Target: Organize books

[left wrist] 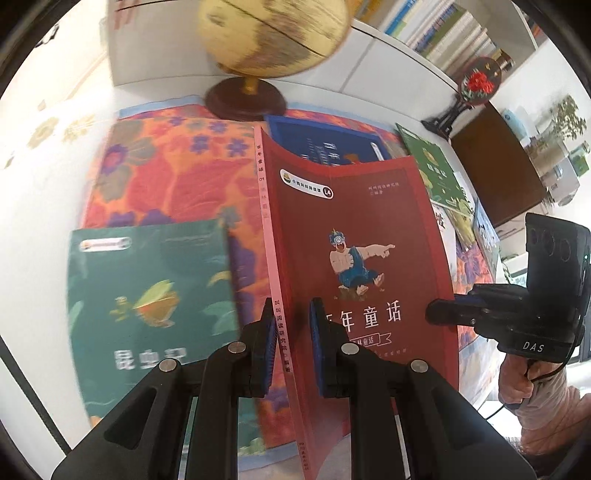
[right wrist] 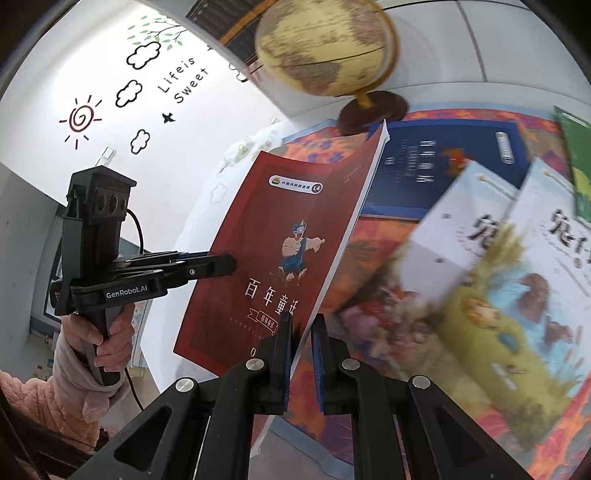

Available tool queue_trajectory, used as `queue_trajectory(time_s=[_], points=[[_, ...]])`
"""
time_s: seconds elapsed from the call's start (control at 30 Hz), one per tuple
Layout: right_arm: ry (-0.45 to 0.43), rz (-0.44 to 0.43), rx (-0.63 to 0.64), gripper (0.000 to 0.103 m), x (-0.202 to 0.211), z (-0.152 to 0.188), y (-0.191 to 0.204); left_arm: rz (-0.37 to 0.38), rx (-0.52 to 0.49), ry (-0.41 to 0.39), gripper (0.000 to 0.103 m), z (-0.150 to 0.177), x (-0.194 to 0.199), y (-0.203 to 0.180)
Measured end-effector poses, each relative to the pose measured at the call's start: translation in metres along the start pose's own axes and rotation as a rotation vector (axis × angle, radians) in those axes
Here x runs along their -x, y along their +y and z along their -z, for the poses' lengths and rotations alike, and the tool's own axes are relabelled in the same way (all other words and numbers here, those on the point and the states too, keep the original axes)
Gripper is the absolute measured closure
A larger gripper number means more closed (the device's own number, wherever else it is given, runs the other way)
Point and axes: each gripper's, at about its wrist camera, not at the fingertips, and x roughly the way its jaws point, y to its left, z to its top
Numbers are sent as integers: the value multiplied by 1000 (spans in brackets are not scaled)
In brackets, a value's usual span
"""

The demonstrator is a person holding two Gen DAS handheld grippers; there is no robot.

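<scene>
Spread across the surface, a floral cloth; at its far edge, a globe on a dark round base; scattered toward the right edge, a blue book, a green book and two pale picture books, overlapping; near the left edge, lying flat, a teal book.

Held upright above the middle of the cloth, clear of everything lying there: the red book, cover bowing a little near its top. Pinched from both lower sides; left tongs closed narrowly across the spine edge, right tongs closed narrowly over the opposite, page edge at the bottom.

Probably mid-carry toward a stack or row, with most books still loose, so early in the tidying.

To do it well: keep both pinches even so the thin cover does not buckle further; move the two sets of tongs together, without twisting one against the other; lower spine-first, squared to the teal book's edges, if stacking there; release the page side first, then the spine; steer well clear of the globe.
</scene>
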Motion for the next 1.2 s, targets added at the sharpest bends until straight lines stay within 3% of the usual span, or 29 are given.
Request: queue_trajectory(time_s=[0.6, 0.9, 1.2], points=[[81, -82, 41, 92, -94, -18, 70, -64, 118, -34, 90, 29, 37, 108], [129, -98, 2, 92, -133, -15, 74, -68, 170, -18, 90, 38, 30, 144], [147, -70, -17, 92, -142, -18, 70, -52, 195, 16, 90, 41, 13, 159]])
